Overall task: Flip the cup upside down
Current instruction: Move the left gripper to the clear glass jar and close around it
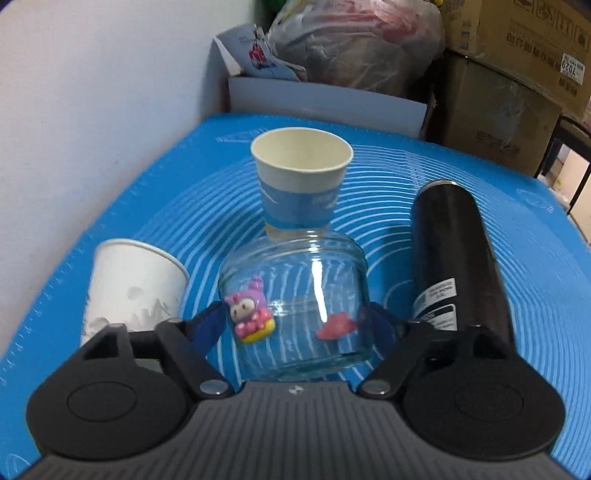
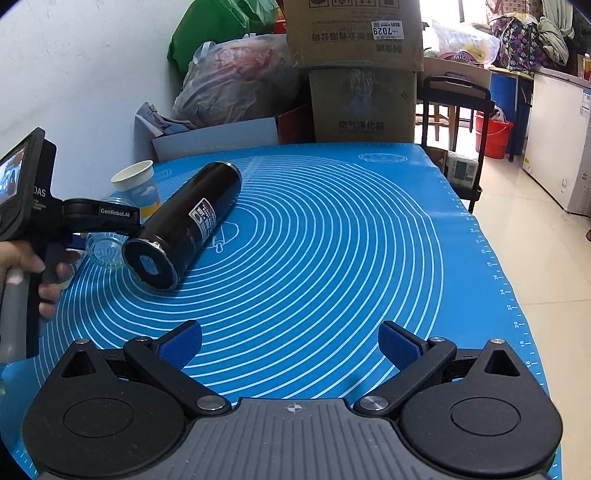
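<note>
"GenRobot.AI" is printed on the side of the left gripper (image 2: pixel 107 221), and "7029" can be read upside down on a sticker on the cardboard box (image 2: pixel 356 33) stacked at the far wall; the label on the black flask (image 2: pixel 192 221), lying on its side, is too small to be read. The surface is covered by a blue mat (image 2: pixel 332 229) ruled with white rings, with a tiled floor (image 2: pixel 546 236) and a red bucket (image 2: pixel 495 134) seen to the right. The glass cup (image 1: pixel 295 302), carrying a pink cartoon sticker (image 1: pixel 249 314), is flanked by the left gripper (image 1: pixel 295 325) blue pads, contact not being discernible, with a blue-and-white paper cup (image 1: pixel 301 181) just beyond and a white paper cup (image 1: pixel 135 284) to its left, while the right gripper (image 2: pixel 290 345) is held wide open on nothing.
</note>
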